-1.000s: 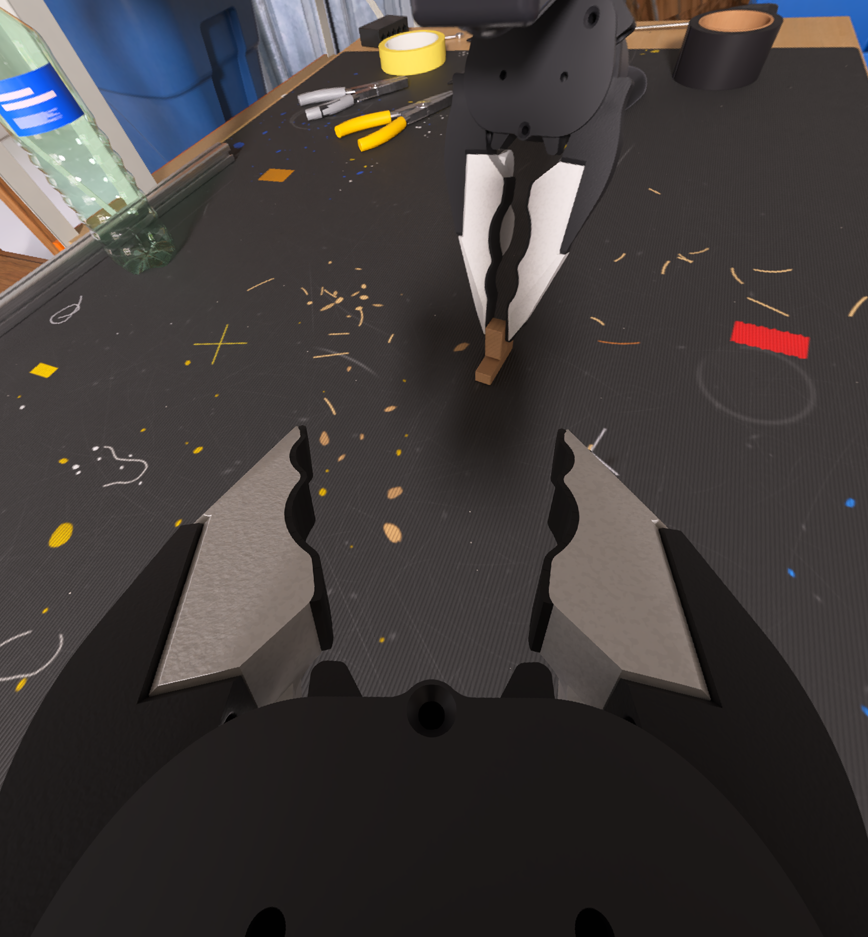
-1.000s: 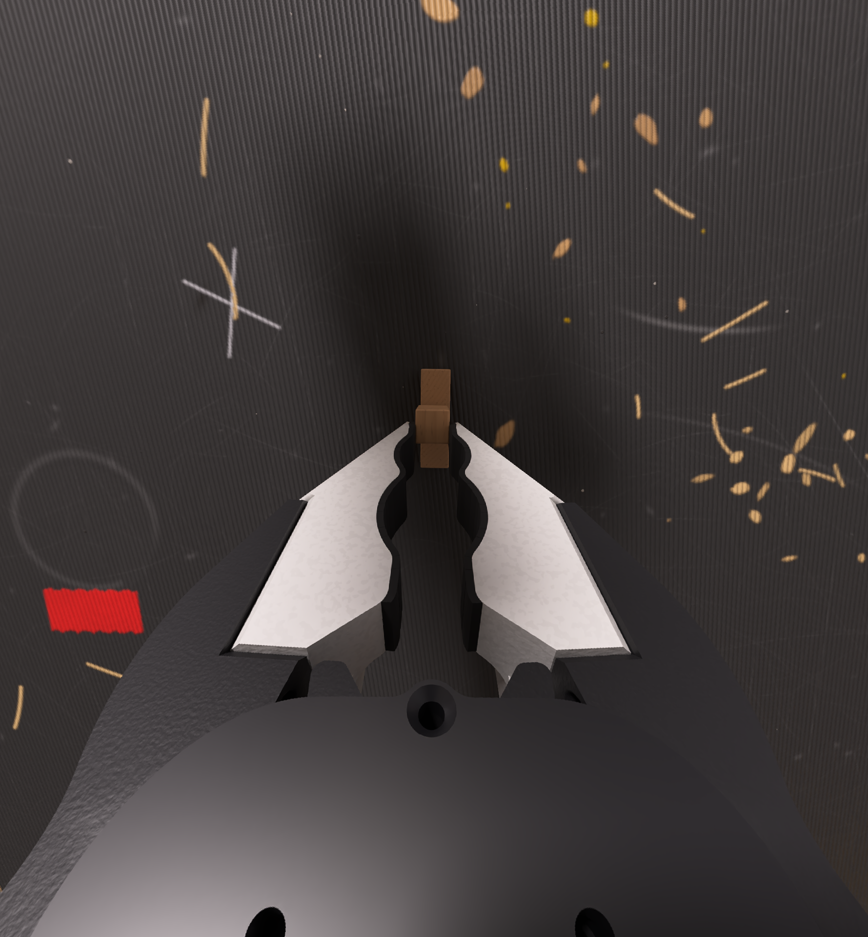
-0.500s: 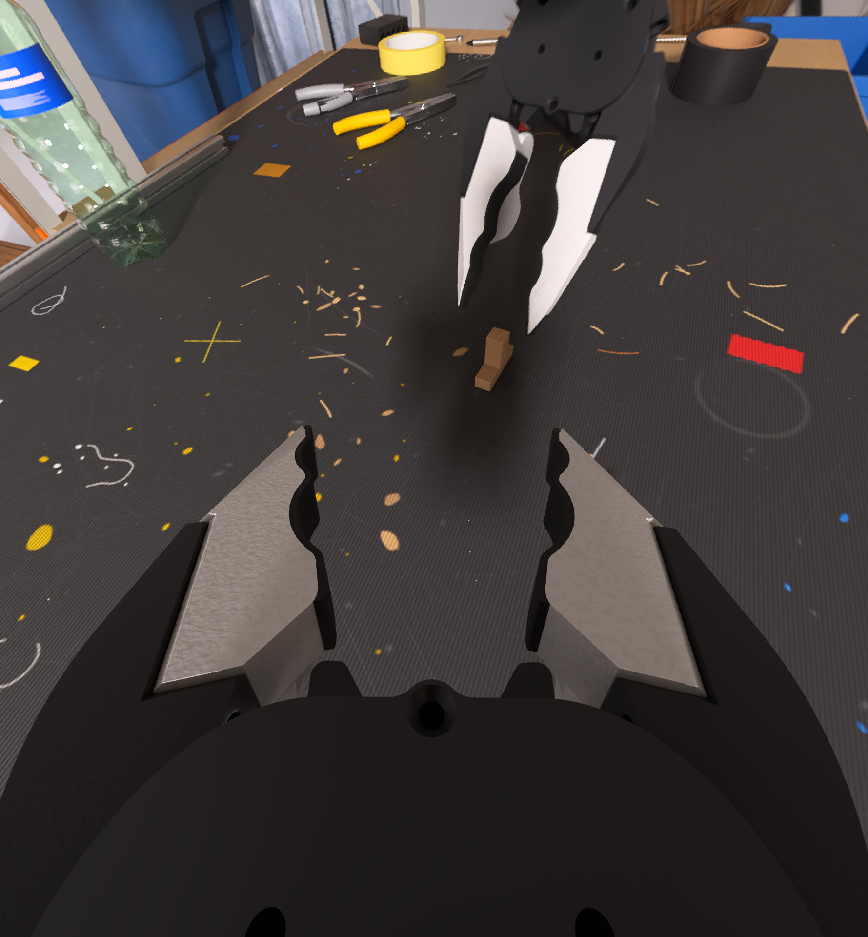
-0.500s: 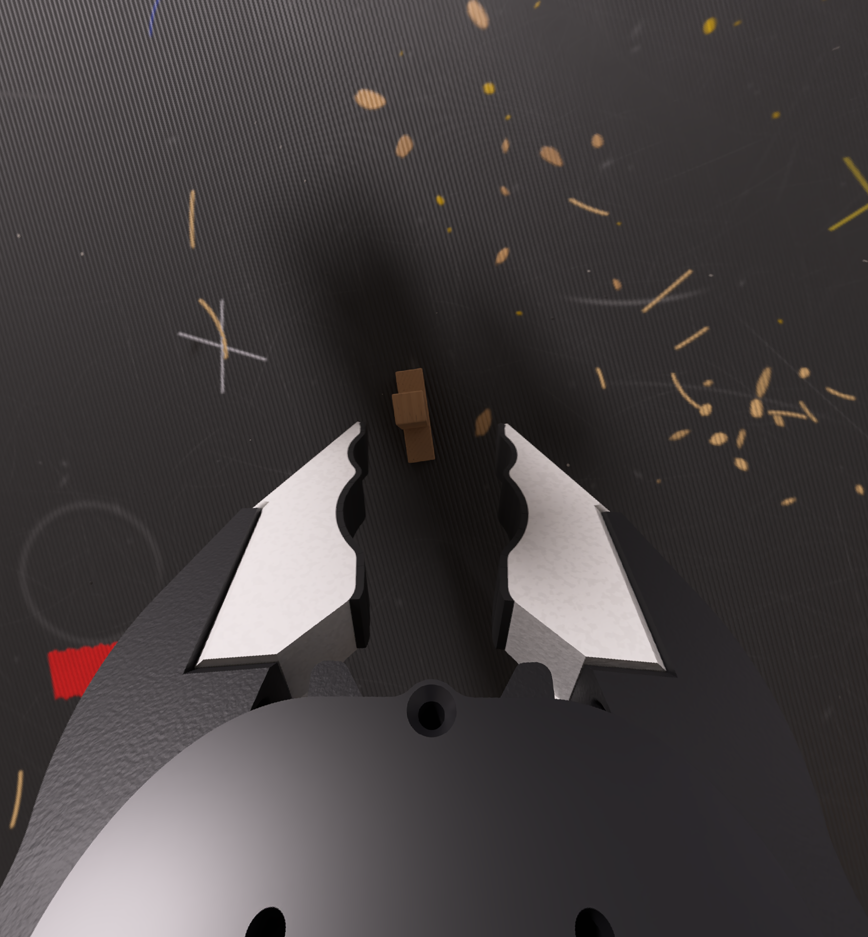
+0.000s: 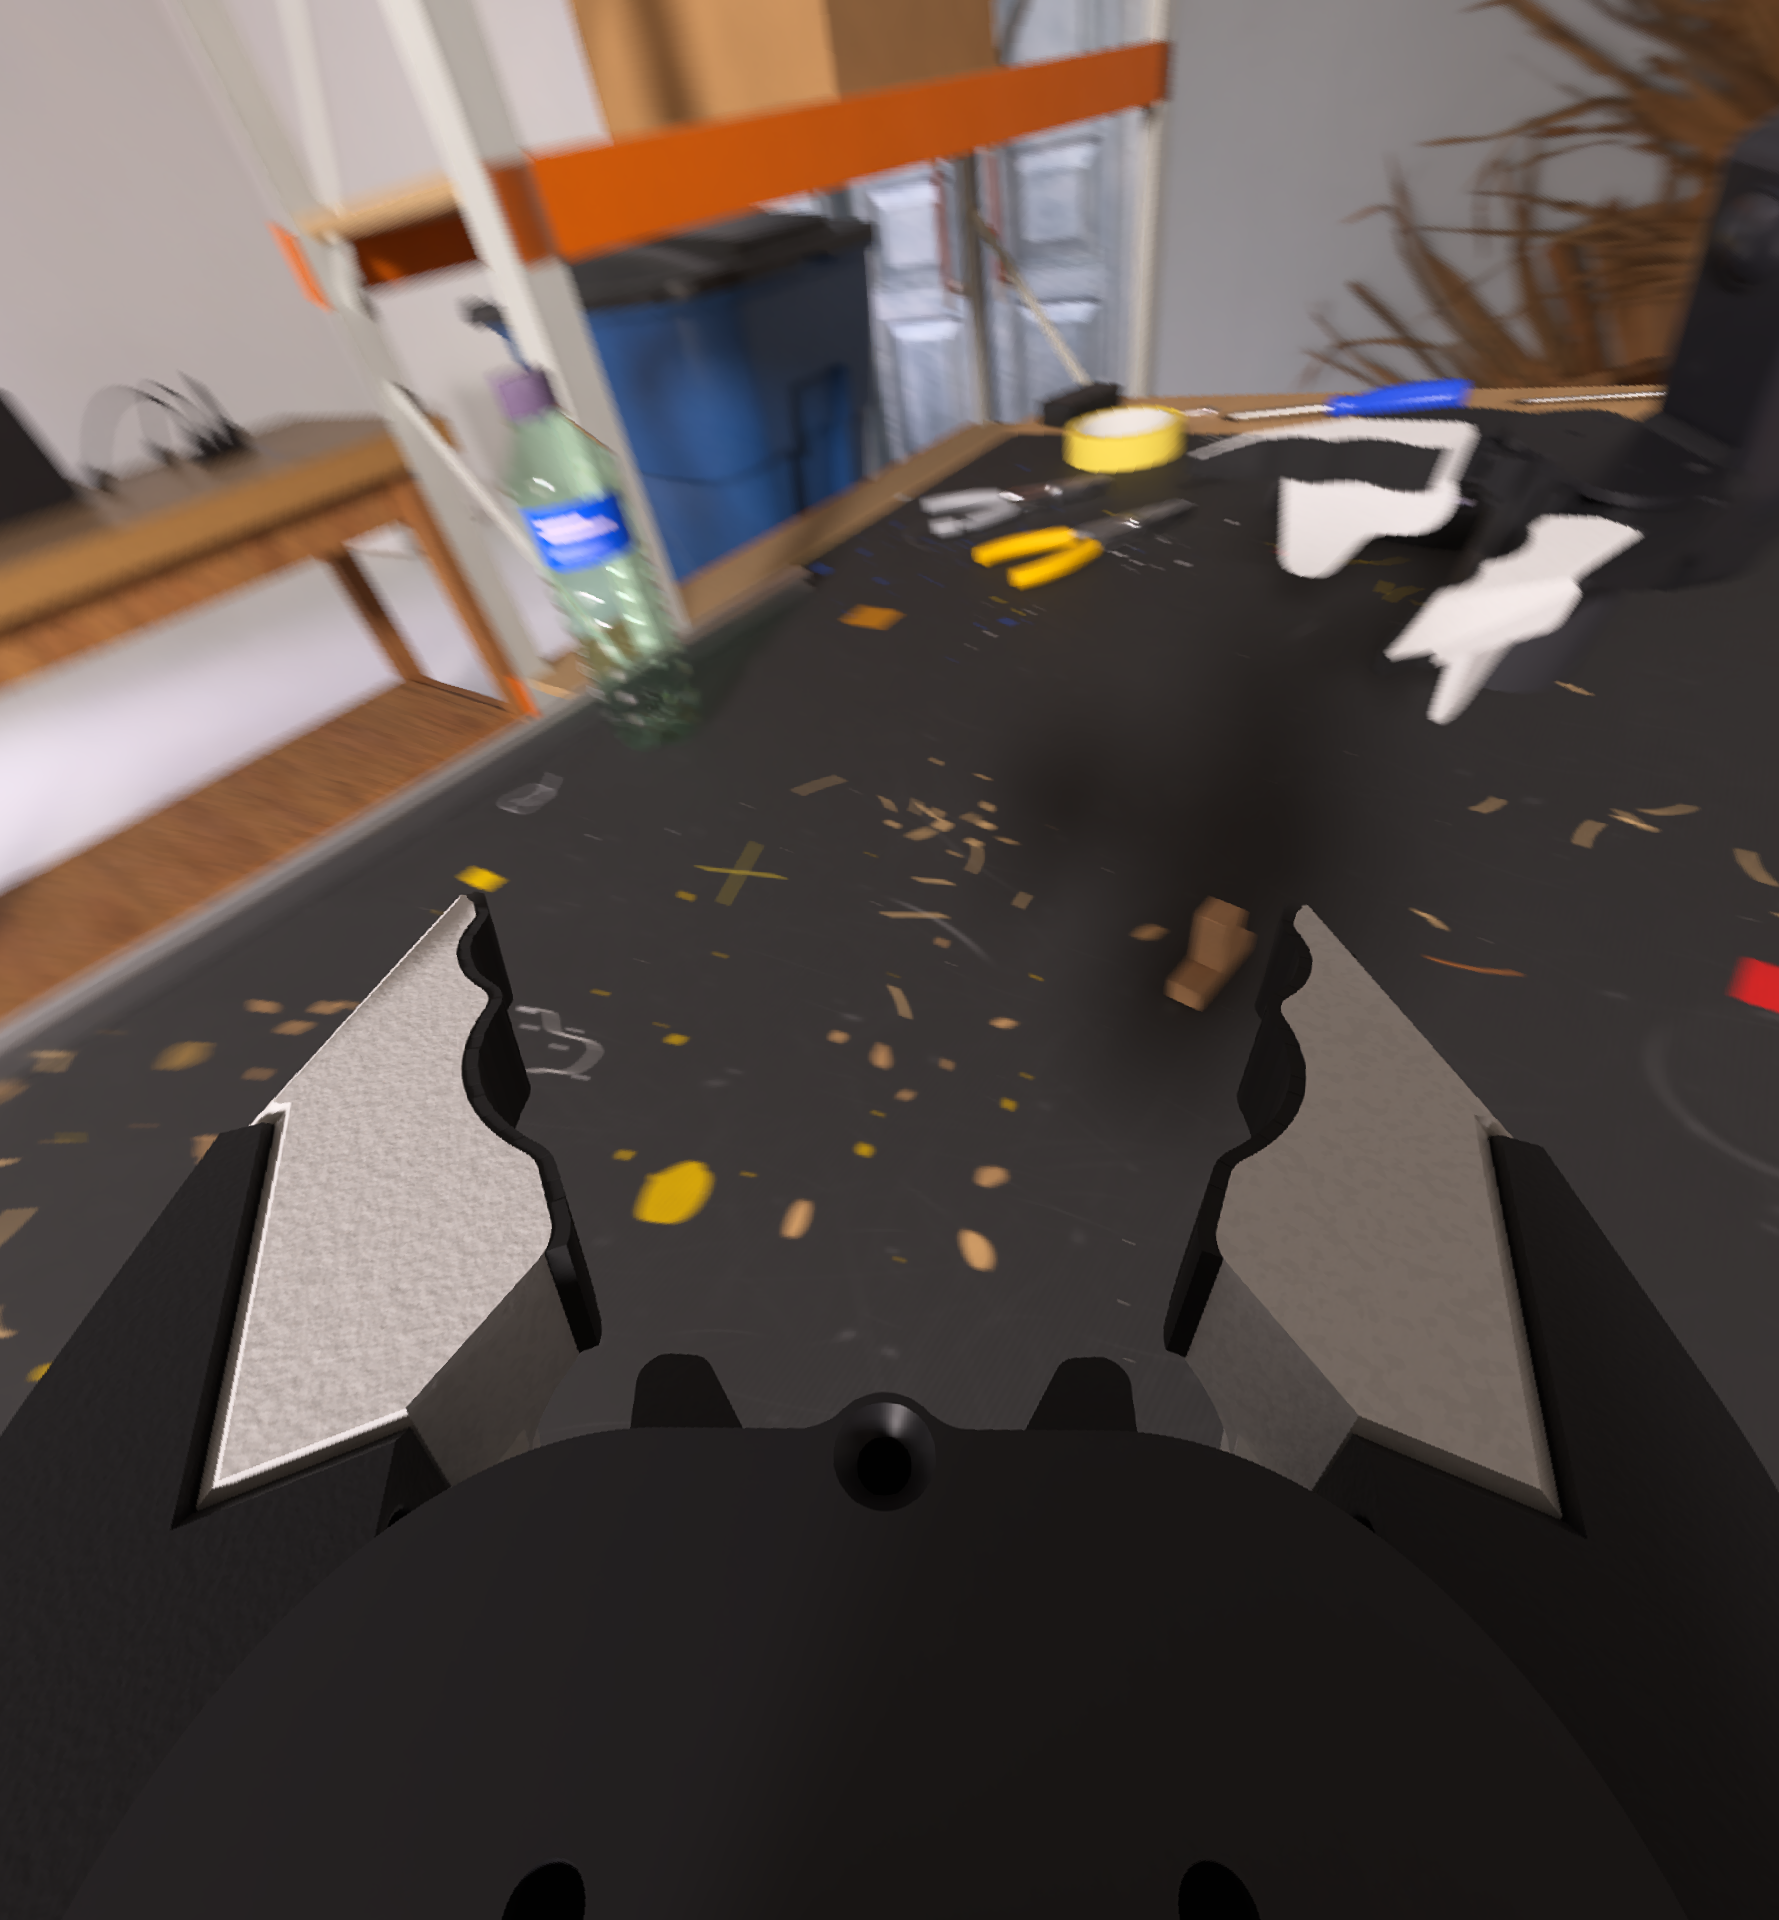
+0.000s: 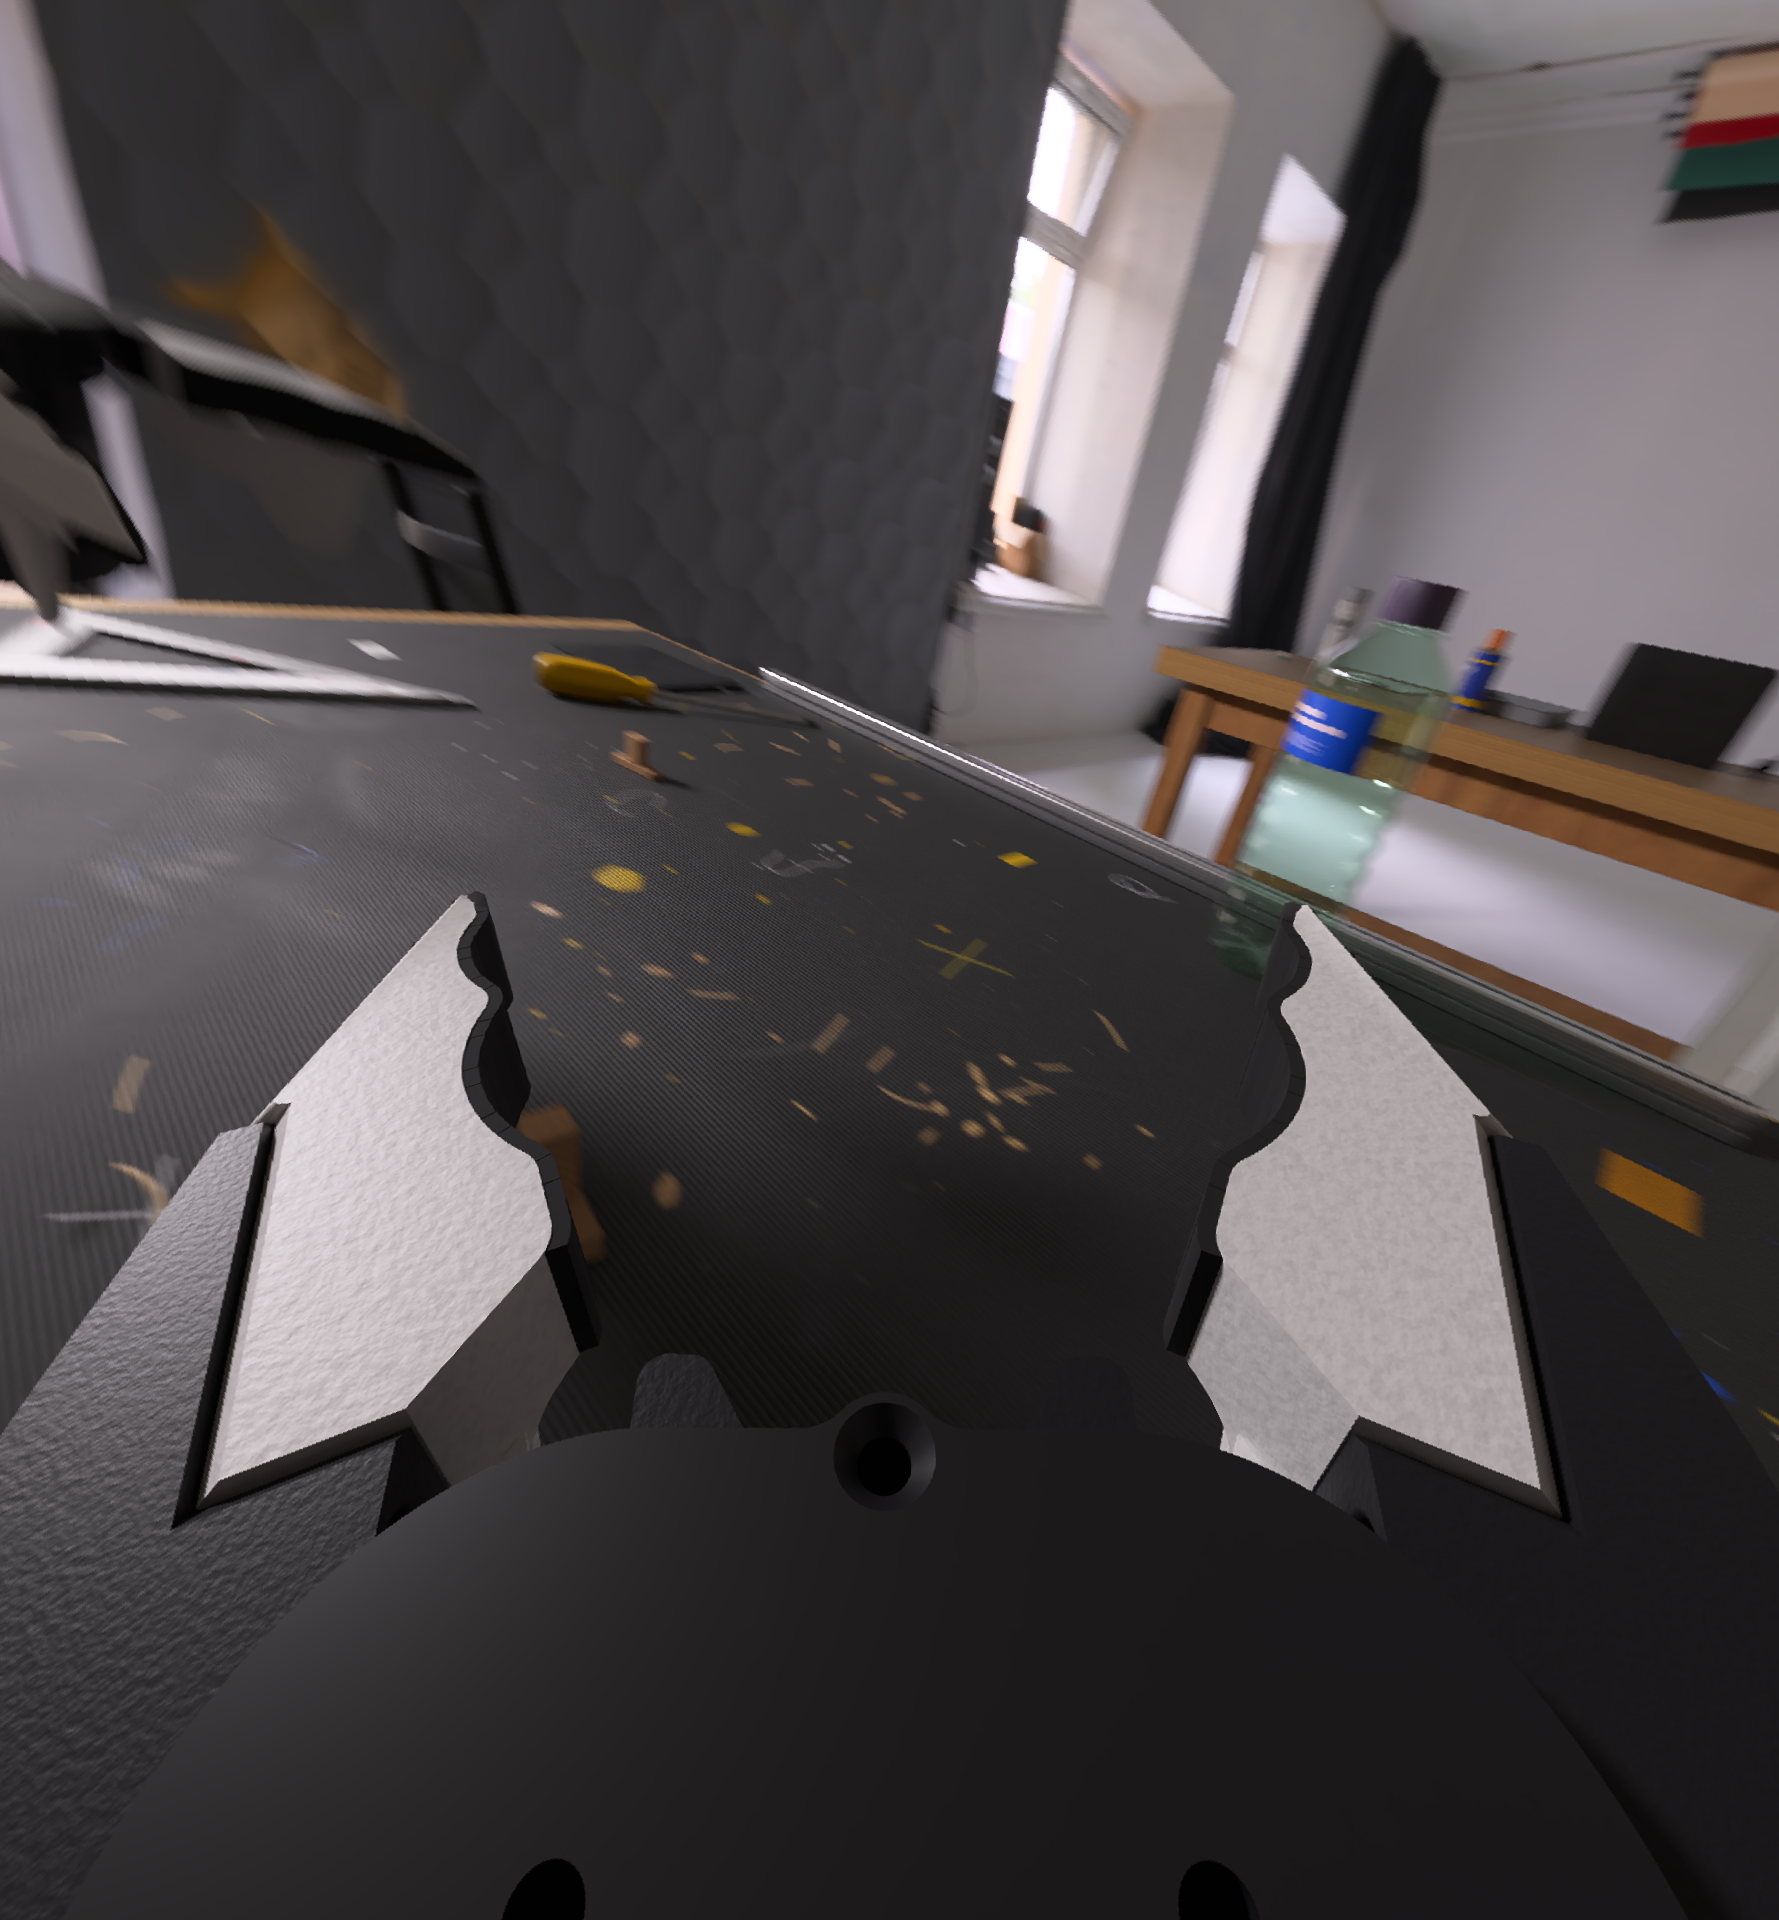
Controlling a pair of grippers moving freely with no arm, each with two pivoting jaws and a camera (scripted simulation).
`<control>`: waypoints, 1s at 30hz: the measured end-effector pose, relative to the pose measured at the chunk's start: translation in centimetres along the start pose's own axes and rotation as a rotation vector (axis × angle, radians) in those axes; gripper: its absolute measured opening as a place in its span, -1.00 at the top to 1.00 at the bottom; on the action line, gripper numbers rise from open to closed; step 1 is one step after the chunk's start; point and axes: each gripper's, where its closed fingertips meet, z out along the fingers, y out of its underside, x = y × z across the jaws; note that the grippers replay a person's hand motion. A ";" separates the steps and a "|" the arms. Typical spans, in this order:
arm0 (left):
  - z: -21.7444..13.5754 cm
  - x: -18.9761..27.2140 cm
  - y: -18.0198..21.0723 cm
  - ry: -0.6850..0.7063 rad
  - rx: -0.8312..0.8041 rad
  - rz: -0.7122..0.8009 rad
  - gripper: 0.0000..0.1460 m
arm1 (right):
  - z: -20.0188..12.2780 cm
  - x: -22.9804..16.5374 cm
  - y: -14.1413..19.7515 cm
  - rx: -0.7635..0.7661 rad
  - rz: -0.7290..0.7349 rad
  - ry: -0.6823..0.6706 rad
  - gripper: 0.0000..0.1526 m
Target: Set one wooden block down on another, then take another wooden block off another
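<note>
A small wooden block stands on another wooden block point(image 5: 1212, 951) on the black mat, just ahead of my left gripper's right fingertip. My left gripper point(image 5: 885, 914) is open and empty. My right gripper point(image 5: 1378, 634) is open and empty, tilted, up and to the right of that stack. In the right wrist view my right gripper point(image 6: 885, 914) is wide open; a wooden stack point(image 6: 563, 1164) shows partly hidden behind its left finger. A second small wooden stack point(image 6: 641, 753) stands farther off. One finger of the left gripper point(image 6: 12, 468) shows at the upper left.
A plastic bottle point(image 5: 594, 582) stands at the mat's left edge, also in the right wrist view point(image 6: 1352, 748). Yellow tape point(image 5: 1124, 436), yellow pliers point(image 5: 1041, 551) and grey pliers point(image 5: 968, 509) lie at the far end. A metal square point(image 6: 189, 665) and yellow screwdriver point(image 6: 594, 681) lie beyond the far stack.
My right gripper let go of the upper block, opened wide, rose and swung away to the side. My left gripper tilted up and shifted left. The stack stays in place.
</note>
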 end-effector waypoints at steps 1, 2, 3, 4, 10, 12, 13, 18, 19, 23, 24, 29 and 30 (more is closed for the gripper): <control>-0.5 -0.9 -0.7 -0.052 0.018 0.029 -0.95 | -0.4 0.7 0.6 -0.024 -0.026 0.037 -0.87; -1.1 -1.6 -1.4 -0.096 0.032 0.051 -0.95 | -0.7 1.1 1.5 -0.053 -0.061 0.059 -0.87; -1.6 -2.0 -1.9 -0.118 0.042 0.070 -0.94 | -1.0 1.4 2.2 -0.080 -0.103 0.073 -0.85; -2.1 -2.4 -2.2 -0.122 0.047 0.091 -0.90 | -1.2 1.3 2.7 -0.091 -0.149 0.076 -0.75; -4.2 -5.6 -0.9 0.004 -0.159 0.121 1.00 | -2.7 0.9 1.6 0.014 -0.139 0.031 0.99; -4.3 -8.2 -0.3 -0.026 -0.233 0.178 0.92 | -3.3 1.5 0.9 0.083 -0.123 0.077 0.94; -4.2 -9.7 0.1 -0.043 -0.287 0.207 0.66 | -3.6 1.8 0.5 0.125 -0.121 0.105 0.82; -3.2 -17.8 3.8 -0.057 -0.669 0.400 0.58 | -4.2 1.5 0.1 0.168 -0.088 0.080 0.99; -3.0 -19.2 4.8 -0.021 -0.764 0.404 0.73 | -4.2 1.5 0.1 0.166 -0.076 0.070 0.99; -2.3 -23.0 9.6 0.202 -1.063 0.331 0.61 | -4.6 2.5 -0.2 0.232 -0.013 0.086 0.81; -2.1 -23.6 10.8 0.252 -1.114 0.306 0.54 | -4.9 2.7 -0.4 0.252 0.010 0.095 0.73; -1.8 -25.1 16.3 0.456 -1.339 0.360 0.50 | -5.6 3.4 -0.8 0.311 0.061 0.114 0.65; -1.7 -25.1 17.0 0.481 -1.359 0.374 0.53 | -5.5 3.4 -0.7 0.307 0.060 0.113 0.65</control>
